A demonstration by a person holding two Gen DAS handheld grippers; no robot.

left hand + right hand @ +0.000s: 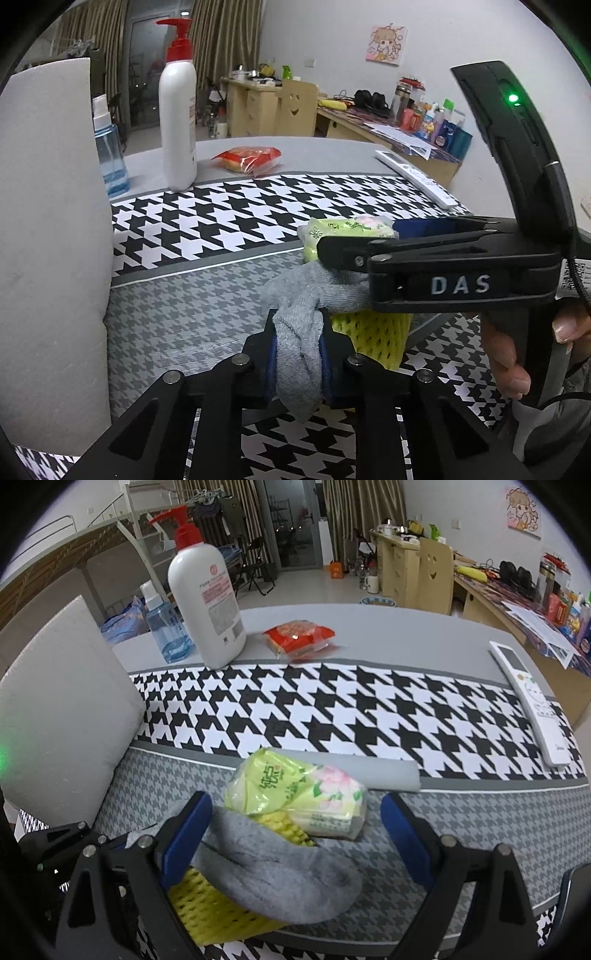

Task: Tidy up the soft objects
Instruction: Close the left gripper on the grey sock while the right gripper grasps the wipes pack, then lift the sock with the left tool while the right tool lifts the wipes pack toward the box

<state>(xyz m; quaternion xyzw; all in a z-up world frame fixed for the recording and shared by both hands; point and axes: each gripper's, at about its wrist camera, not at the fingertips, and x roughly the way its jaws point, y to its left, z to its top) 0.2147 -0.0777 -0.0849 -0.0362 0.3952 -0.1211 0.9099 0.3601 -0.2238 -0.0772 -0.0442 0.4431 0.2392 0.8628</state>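
Observation:
My left gripper (297, 350) is shut on one end of a grey sock (299, 354). The sock (284, 878) lies over a yellow mesh sponge (207, 904) and touches a green tissue pack (295, 794) on the grey houndstooth mat. The sponge (373, 336) and tissue pack (343, 229) also show in the left wrist view, partly hidden by the right gripper. My right gripper (295, 838) is open, its blue-padded fingers on either side of the sock and the tissue pack.
A white pump bottle (207, 602), a blue spray bottle (164, 627) and a red snack packet (299, 635) stand at the back of the table. A white remote (532, 705) lies at the right edge. A grey cushion (62, 709) stands at the left.

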